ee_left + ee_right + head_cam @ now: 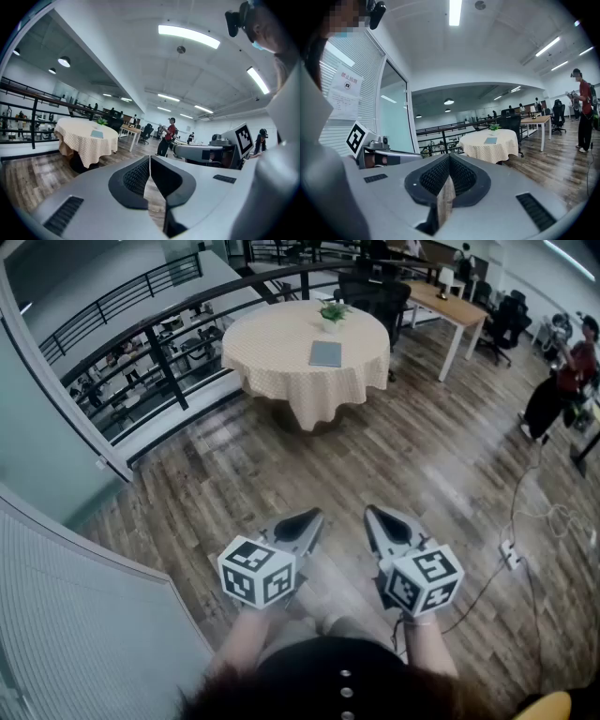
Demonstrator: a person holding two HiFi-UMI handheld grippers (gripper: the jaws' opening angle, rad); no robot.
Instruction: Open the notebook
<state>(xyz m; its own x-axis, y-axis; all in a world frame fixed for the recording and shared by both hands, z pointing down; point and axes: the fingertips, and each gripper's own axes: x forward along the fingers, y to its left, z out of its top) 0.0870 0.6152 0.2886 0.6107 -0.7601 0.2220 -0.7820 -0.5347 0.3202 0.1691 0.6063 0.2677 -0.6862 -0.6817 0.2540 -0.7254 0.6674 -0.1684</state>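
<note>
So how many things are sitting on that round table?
2: a grey notebook lying near the round table's middle, and a small potted plant at its far edge. Anything tinier wouldn't show.

Notebook [325,353], plant [333,311] on round table [272,357]

Two tongs [314,515] [372,512], one notebook [325,353], one round table [272,343], one plant [333,311].

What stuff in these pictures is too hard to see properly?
- Notebook: too far off and too small in all three views to tell which edge opens or what its cover shows.
- Plant: tiny in the head view, so its pot cannot be made out.
- Person in red: partly cut off by the head view's right edge.
</note>
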